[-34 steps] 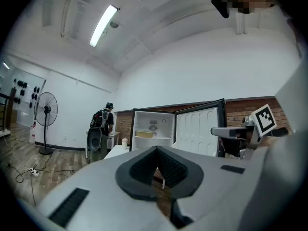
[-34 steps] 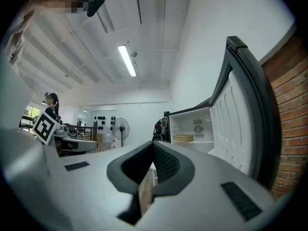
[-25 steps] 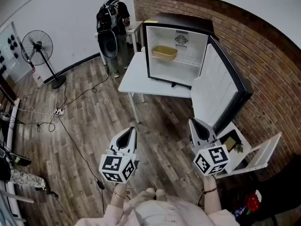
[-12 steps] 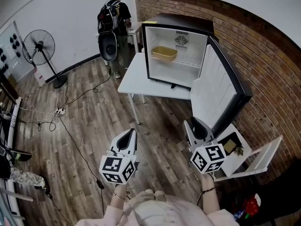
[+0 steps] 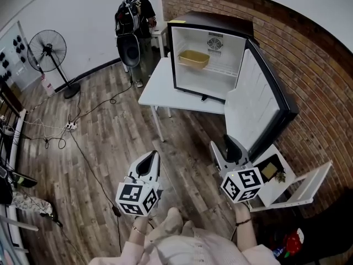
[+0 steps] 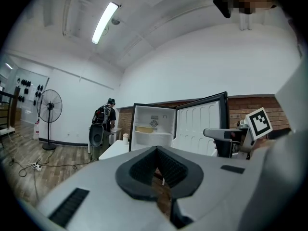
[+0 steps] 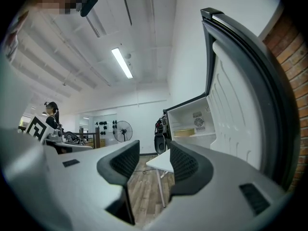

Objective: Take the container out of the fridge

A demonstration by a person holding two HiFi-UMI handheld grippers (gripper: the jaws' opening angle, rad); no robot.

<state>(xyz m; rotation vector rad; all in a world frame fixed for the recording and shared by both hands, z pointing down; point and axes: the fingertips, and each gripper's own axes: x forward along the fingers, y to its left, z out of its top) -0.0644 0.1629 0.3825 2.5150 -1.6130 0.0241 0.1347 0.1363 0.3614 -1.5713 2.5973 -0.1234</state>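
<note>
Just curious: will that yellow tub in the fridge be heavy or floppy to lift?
The container holds a crisp boxy shape, so probably stiff. It looks shallow, so likely light. Flat-bottomed on the shelf, it shouldn't roll.

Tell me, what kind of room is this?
Probably a workshop or test room, not a home kitchen. A small fridge sits open on a plain white table, a standing fan is nearby, and cables trail over the wood floor.
</note>
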